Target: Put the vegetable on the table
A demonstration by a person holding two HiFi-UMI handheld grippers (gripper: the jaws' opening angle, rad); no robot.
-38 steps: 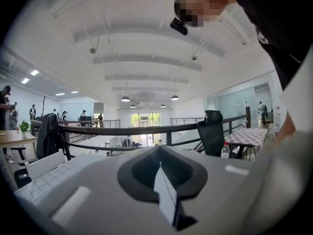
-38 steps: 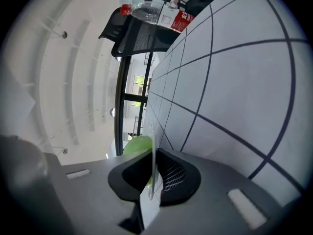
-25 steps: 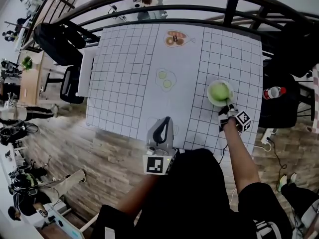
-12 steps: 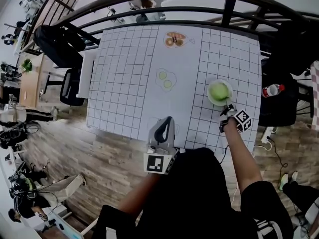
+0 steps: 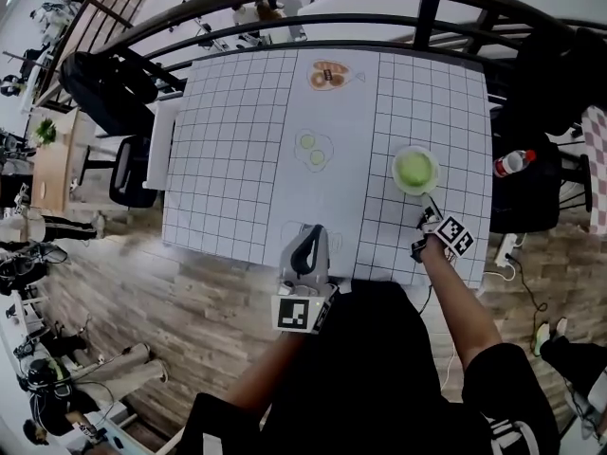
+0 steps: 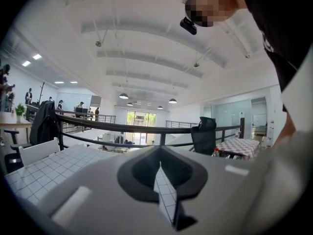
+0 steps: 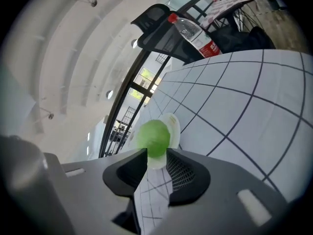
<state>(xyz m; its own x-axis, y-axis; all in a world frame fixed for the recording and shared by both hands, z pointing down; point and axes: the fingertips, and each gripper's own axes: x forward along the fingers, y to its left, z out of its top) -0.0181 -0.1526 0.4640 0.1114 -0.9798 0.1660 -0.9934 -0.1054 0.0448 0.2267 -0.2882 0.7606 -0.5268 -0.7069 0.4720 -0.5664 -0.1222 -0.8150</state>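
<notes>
One green vegetable [image 5: 414, 168] is seen on one white plate [image 5: 396, 181], at the right side of the gridded table [image 5: 237, 159]. Two printed pictures [image 5: 327, 75] [image 5: 313, 148] are laid on the table, well apart from the plate. One bottle [image 5: 508, 162] is seen past the table's right edge. The right gripper [image 5: 429, 211] is held just short of the plate, jaws apart and closing, nothing between them; only the plate rim is ahead of the tips. The left gripper [image 5: 308, 240] is held at the near table edge, jaws together, empty.
</notes>
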